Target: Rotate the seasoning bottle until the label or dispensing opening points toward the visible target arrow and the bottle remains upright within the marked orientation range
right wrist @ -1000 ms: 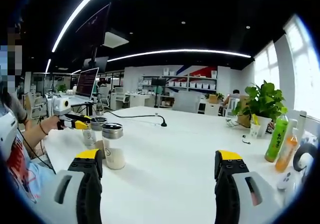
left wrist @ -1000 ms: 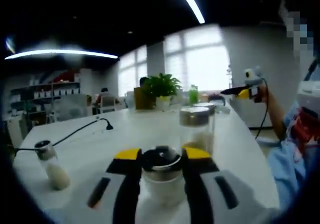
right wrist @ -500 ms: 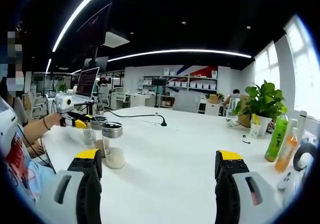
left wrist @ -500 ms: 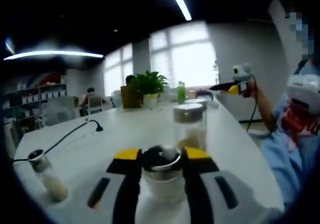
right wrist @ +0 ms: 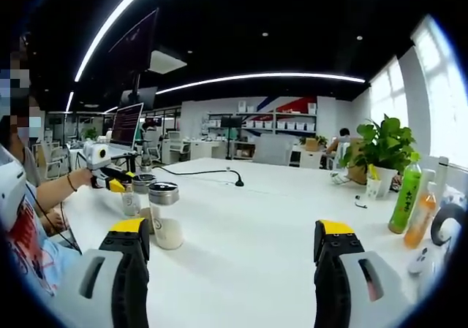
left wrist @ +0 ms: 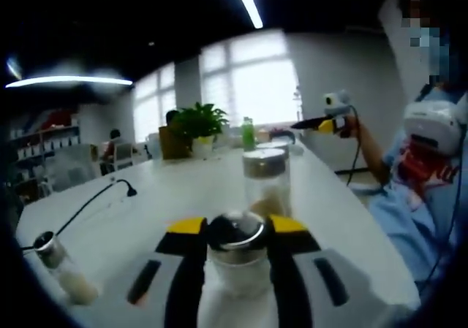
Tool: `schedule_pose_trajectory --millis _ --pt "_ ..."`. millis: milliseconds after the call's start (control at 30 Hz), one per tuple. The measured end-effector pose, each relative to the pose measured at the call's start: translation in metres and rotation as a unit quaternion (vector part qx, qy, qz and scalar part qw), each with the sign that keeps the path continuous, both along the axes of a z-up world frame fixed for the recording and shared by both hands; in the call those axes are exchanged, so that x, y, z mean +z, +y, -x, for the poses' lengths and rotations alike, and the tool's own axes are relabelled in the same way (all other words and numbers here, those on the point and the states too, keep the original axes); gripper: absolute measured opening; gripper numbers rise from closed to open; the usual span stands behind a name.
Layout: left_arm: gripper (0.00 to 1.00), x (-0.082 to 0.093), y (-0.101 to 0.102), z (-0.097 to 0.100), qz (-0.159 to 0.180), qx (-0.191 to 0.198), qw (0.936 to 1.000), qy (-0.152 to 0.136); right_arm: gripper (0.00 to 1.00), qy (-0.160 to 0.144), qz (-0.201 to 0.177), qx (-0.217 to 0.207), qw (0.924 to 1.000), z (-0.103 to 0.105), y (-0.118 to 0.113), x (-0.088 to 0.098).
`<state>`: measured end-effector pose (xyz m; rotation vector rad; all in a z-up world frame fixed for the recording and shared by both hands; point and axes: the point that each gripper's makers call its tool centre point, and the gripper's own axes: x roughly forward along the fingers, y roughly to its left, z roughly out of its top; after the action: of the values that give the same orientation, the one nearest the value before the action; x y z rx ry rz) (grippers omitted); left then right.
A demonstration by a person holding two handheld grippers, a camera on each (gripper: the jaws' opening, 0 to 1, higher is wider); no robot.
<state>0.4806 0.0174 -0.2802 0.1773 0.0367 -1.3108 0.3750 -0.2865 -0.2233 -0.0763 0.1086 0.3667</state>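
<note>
clear glass seasoning bottle (left wrist: 236,258) with a metal cap stands upright on the white surface (left wrist: 168,196), clamped between the yellow-tipped left tongs (left wrist: 235,229). a taller jar (left wrist: 265,182) stands just behind it. the right tongs (right wrist: 232,244) gape wide over bare surface, near a green plant (right wrist: 384,149).

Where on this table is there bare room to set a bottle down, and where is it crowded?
The widest bare patch of table lies between the lidded jar and the drink bottles by the plant. It is crowded around the jar, where the left gripper holds a seasoning bottle, with another small bottle nearby.
</note>
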Motion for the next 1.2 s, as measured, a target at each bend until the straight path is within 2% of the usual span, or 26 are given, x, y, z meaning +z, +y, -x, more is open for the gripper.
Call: schedule_pose_trajectory --millis 333,433,500,567,600,733,800,900,967,1033,1133,1200 --pt "0.34 -0.001 0.000 0.003 -0.008 -0.037 0.9992 -0.008 0.97 -0.002 -0.005 -0.003 1.0000 0.002 -0.001 0.002" --pt "0.36 0.001 0.000 0.001 0.008 -0.027 0.9996 -0.009 0.98 -0.005 -0.004 -0.001 1.0000 0.003 -0.001 0.004" --pt "0.42 0.006 0.002 0.005 0.023 -0.030 0.9993 0.006 0.98 -0.007 -0.005 0.000 1.0000 0.003 -0.001 0.005" --pt "0.42 0.011 0.003 0.008 0.034 -0.027 0.9990 0.010 0.98 -0.006 -0.004 -0.001 1.0000 0.003 0.000 0.004" --pt "0.41 0.013 0.004 0.010 0.041 -0.025 0.9986 0.020 0.98 -0.005 -0.004 -0.001 1.0000 0.002 0.000 0.004" --pt "0.43 0.019 0.007 0.009 0.054 0.002 0.9984 0.019 0.98 -0.001 -0.005 0.000 1.0000 0.002 0.001 0.002" --pt "0.51 0.014 0.007 0.009 0.042 0.012 0.9990 0.013 0.98 -0.001 -0.004 0.001 1.0000 0.002 0.002 0.002" --pt "0.57 0.008 0.011 0.001 0.021 0.056 0.9982 0.010 0.98 -0.001 -0.002 0.002 1.0000 0.003 0.001 0.002" --pt "0.58 0.013 0.013 0.000 0.041 0.083 0.9956 0.016 0.98 0.000 -0.004 -0.004 1.0000 0.002 -0.001 0.002" --pt "0.59 0.015 0.016 0.002 0.045 0.104 0.9935 0.014 0.98 0.000 -0.004 -0.007 1.0000 0.002 -0.002 0.001" --pt "0.58 0.015 0.023 0.000 0.019 0.153 0.9875 -0.029 0.98 0.002 0.000 -0.006 1.0000 0.002 -0.001 0.000" --pt "0.57 0.012 0.022 0.004 0.022 0.164 0.9861 -0.011 0.98 0.003 0.002 -0.002 1.0000 0.001 0.001 0.000"
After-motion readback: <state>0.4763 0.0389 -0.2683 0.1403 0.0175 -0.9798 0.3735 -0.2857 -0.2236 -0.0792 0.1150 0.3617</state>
